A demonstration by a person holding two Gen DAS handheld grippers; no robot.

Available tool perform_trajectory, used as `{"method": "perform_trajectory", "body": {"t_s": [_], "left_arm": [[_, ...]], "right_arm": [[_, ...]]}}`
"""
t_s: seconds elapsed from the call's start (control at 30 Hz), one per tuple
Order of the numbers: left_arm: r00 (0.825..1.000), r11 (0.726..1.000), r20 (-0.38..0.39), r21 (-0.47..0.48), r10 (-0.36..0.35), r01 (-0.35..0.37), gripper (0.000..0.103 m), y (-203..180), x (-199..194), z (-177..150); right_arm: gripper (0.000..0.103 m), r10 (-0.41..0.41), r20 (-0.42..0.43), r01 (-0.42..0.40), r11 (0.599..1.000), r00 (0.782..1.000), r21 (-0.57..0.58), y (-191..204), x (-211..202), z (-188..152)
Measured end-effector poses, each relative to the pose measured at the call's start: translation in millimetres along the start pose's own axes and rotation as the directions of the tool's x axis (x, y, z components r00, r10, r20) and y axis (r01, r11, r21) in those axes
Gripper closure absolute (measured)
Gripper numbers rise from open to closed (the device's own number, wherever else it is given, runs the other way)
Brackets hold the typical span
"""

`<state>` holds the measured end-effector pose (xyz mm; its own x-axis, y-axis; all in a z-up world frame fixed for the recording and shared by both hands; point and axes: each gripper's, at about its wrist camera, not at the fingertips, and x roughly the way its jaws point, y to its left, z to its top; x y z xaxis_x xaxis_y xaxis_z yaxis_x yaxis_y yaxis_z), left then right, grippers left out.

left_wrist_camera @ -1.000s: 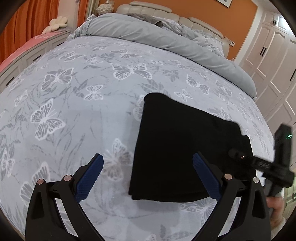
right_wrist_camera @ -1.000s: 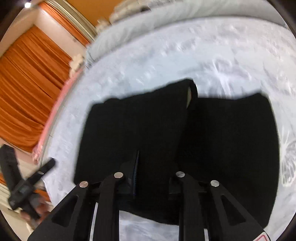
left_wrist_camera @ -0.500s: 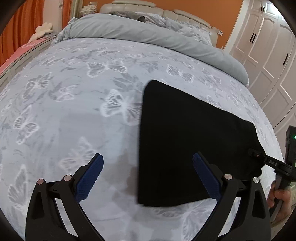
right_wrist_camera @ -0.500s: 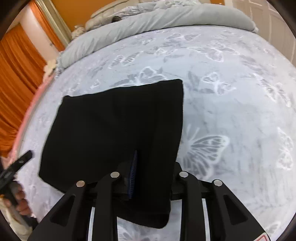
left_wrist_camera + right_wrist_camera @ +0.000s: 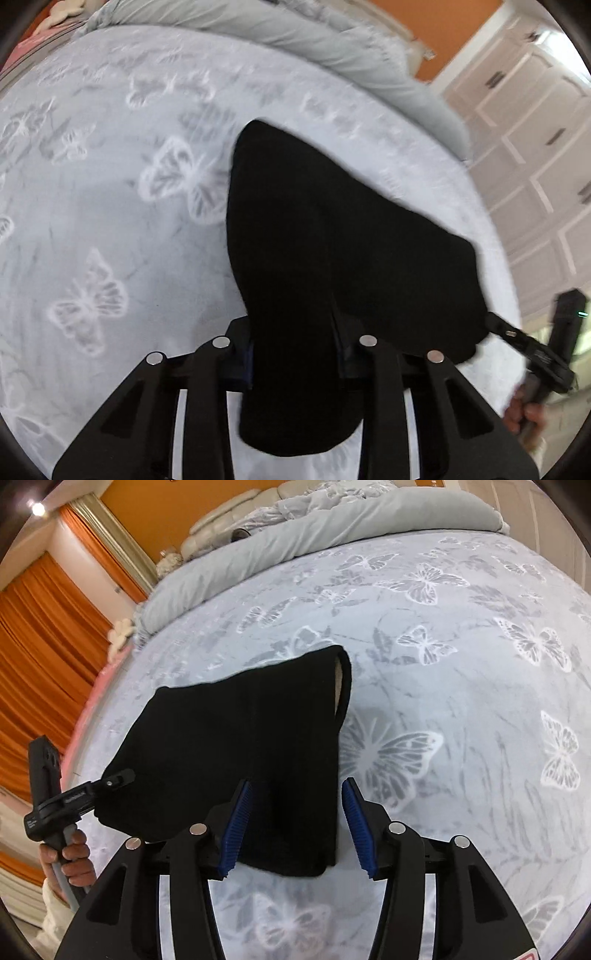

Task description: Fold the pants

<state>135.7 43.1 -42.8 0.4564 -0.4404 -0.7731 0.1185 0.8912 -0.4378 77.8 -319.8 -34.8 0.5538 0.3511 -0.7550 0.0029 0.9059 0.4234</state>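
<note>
Pants pinched in closing left claw.

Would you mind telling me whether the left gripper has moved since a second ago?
Yes. The left gripper has come in over the pants, away from the butterfly bedspread, its jaws closing on the near edge.

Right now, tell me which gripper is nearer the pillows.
Right, slightly, as far as the views show. The right gripper straddles the pants edge nearer the pillows, jaws opening. The left gripper is closing on the outer edge.
</note>
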Motion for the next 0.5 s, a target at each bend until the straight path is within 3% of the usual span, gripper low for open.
{"method": "perform_trajectory", "body": {"t_s": [0.07, 0.1, 0.17, 0.23, 0.3, 0.33, 0.4, 0.5], "left_arm": [[1.0, 1.0, -0.014, 0.003, -0.015, 0.015, 0.074, 11.1, -8.9, -3.9], [0.999, 1.0, -0.034, -0.001, -0.005, 0.005, 0.071, 16.4, -4.4, -6.1], [0.991, 0.999, -0.13, -0.012, 0.037, -0.039, 0.063, 30.7, 24.3, -14.1], [0.992, 0.995, -0.112, -0.077, 0.053, -0.062, 0.04, 41.9, 28.9, -19.2], [0.996, 0.995, -0.055, -0.07, 0.072, -0.076, 0.026, 39.2, 15.9, -16.3], [0.996, 0.995, -0.035, -0.064, 0.077, -0.079, 0.005, 37.7, 12.1, -15.9], [0.997, 0.993, -0.006, -0.087, 0.079, -0.079, 0.005, 37.8, 9.8, -17.1], [0.995, 0.992, -0.1, -0.121, 0.016, -0.028, 0.006, 40.0, 37.5, -18.8]], "right_arm": [[0.044, 0.018, 0.008, -0.018, 1.0, 1.0, -0.008, 0.4, -6.8, -4.0], [0.029, -0.005, 0.003, 0.005, 1.0, 1.0, -0.022, -1.9, -4.2, -7.0], [0.024, -0.058, -0.063, 0.057, 0.998, 0.996, -0.015, -10.0, 11.7, -11.9], [0.024, -0.01, -0.118, 0.016, 0.999, 0.993, 0.048, -19.5, 23.0, -14.9], [0.024, 0.094, -0.143, -0.076, 0.989, 0.985, 0.123, -25.5, 29.2, -17.0], [0.021, 0.133, -0.152, -0.111, 0.983, 0.979, 0.144, -25.5, 32.8, -17.8], [0.019, 0.164, -0.186, -0.135, 0.978, 0.969, 0.157, -24.1, 44.1, -18.9], [0.018, 0.196, -0.209, -0.16, 0.971, 0.958, 0.18, -21.9, 67.7, -22.6]]}}
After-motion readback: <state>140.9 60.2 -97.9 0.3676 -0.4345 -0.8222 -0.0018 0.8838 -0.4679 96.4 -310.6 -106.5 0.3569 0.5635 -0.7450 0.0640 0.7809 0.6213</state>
